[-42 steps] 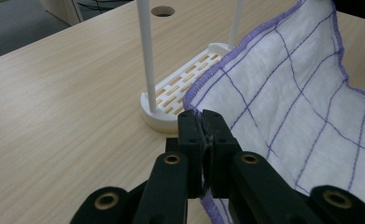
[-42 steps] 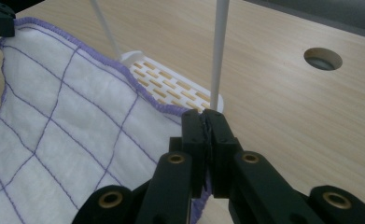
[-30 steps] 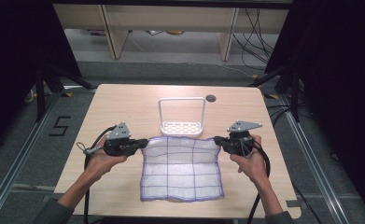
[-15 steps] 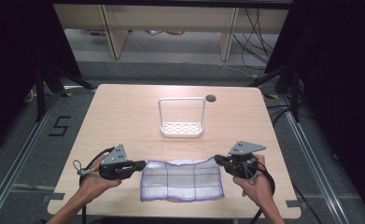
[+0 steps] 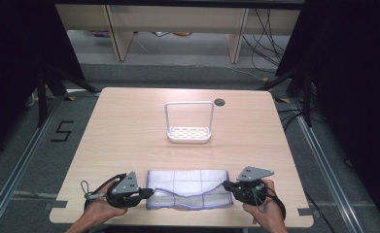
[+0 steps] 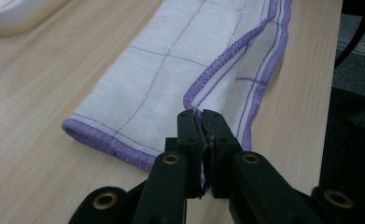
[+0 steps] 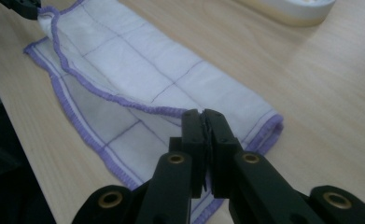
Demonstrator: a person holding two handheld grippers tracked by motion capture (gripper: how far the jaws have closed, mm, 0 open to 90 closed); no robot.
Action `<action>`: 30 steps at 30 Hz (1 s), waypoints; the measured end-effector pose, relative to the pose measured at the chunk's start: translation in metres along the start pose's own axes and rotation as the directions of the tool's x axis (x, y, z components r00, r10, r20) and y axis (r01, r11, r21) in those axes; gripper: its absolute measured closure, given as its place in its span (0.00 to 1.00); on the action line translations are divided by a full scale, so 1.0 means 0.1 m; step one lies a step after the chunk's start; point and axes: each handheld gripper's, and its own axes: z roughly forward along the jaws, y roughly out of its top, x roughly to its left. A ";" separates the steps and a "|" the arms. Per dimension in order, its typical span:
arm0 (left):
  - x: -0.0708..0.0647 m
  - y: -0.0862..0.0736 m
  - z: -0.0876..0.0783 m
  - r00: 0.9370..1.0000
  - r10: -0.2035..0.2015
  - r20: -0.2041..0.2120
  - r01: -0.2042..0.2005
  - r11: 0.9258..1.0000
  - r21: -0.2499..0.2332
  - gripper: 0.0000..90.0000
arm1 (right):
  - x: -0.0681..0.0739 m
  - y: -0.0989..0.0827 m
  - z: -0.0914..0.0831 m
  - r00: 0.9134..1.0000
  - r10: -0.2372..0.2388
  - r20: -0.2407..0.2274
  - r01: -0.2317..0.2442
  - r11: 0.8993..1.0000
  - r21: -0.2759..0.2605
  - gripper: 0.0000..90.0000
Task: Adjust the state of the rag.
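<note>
Left gripper (image 6: pixel 201 122), right gripper (image 7: pixel 202 122): clamped on cloth (image 5: pixel 187 188) corners; uneven release risked, top layer left skewed over the fold.

Legible marking: a single digit "5" (image 5: pixel 62 131) in black, on the grey floor (image 5: pixel 27 160) at 9 o'clock from the table (image 5: pixel 129 126). No other text readable.

From where I steer, the table (image 5: pixel 129 136) lies bare and passable on both sides and through the middle. The white rack (image 5: pixel 189 127) stands upright toward the far centre, blocking a straight reach there. The folded cloth (image 5: pixel 187 187) lies flat along the near edge, low enough to pass over.
</note>
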 end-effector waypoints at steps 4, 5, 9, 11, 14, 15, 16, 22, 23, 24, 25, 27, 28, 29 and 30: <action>-0.04 -0.04 0.03 1.000 0.016 0.019 -0.016 0.999 0.032 0.94 | 0.07 -0.11 0.01 0.999 0.044 -0.019 -0.044 0.999 0.032 0.97; -0.06 -0.06 0.03 1.000 0.012 0.022 -0.013 0.999 0.033 0.93 | 0.05 -0.13 0.02 1.000 0.015 -0.020 -0.015 1.000 0.020 0.97; -0.10 -0.09 0.01 0.999 -0.002 0.046 0.001 1.000 0.030 0.79 | 0.09 -0.21 -0.02 0.999 0.037 -0.033 -0.036 0.999 0.027 0.89; -0.09 -0.09 -0.03 0.999 -0.015 0.034 0.014 1.000 0.022 0.70 | 0.10 -0.24 -0.06 0.998 0.048 -0.027 -0.047 0.999 0.019 0.81; -0.02 -0.04 -0.11 0.996 -0.087 0.022 0.087 0.996 -0.019 0.58 | 0.13 -0.25 -0.13 0.995 0.096 -0.042 -0.096 0.995 -0.010 0.70; 0.01 -0.02 -0.12 0.995 -0.103 0.013 0.104 0.993 -0.047 0.54 | 0.13 -0.25 -0.15 0.993 0.108 -0.042 -0.109 0.994 -0.021 0.66; 0.08 0.01 -0.15 0.994 -0.110 -0.001 0.109 0.992 -0.063 0.53 | 0.10 -0.24 -0.16 0.993 0.107 -0.039 -0.109 0.993 -0.037 0.65; 0.43 0.14 -0.09 0.973 -0.212 -0.091 0.206 0.976 -0.070 0.45 | 0.06 -0.22 -0.13 0.984 0.164 0.074 -0.164 0.986 -0.013 0.56; 0.49 0.15 -0.04 0.966 -0.240 -0.095 0.234 0.970 -0.067 0.45 | 0.07 -0.22 -0.11 0.983 0.167 0.078 -0.167 0.986 -0.008 0.55; 0.54 0.16 0.00 0.963 -0.246 -0.106 0.241 0.969 -0.060 0.45 | 0.08 -0.23 -0.09 0.982 0.165 0.092 -0.167 0.986 0.017 0.54; 0.58 0.16 0.03 0.961 -0.254 -0.109 0.251 0.967 -0.044 0.44 | 0.09 -0.23 -0.08 0.980 0.172 0.100 -0.176 0.984 0.027 0.53; 0.64 0.16 0.10 0.958 -0.264 -0.114 0.262 0.965 -0.033 0.43 | 0.10 -0.25 -0.07 0.976 0.182 0.116 -0.186 0.982 0.031 0.52; 0.66 0.16 0.12 0.957 -0.267 -0.110 0.266 0.964 -0.023 0.42 | 0.10 -0.26 -0.06 0.975 0.189 0.121 -0.195 0.980 0.042 0.50; 0.68 0.16 0.15 0.954 -0.277 -0.115 0.275 0.961 -0.026 0.42 | 0.10 -0.27 -0.06 0.972 0.199 0.122 -0.204 0.978 0.037 0.50; 0.70 0.16 0.15 0.957 -0.265 -0.119 0.266 0.964 -0.007 0.42 | 0.10 -0.27 -0.05 0.974 0.195 0.118 -0.201 0.979 0.037 0.50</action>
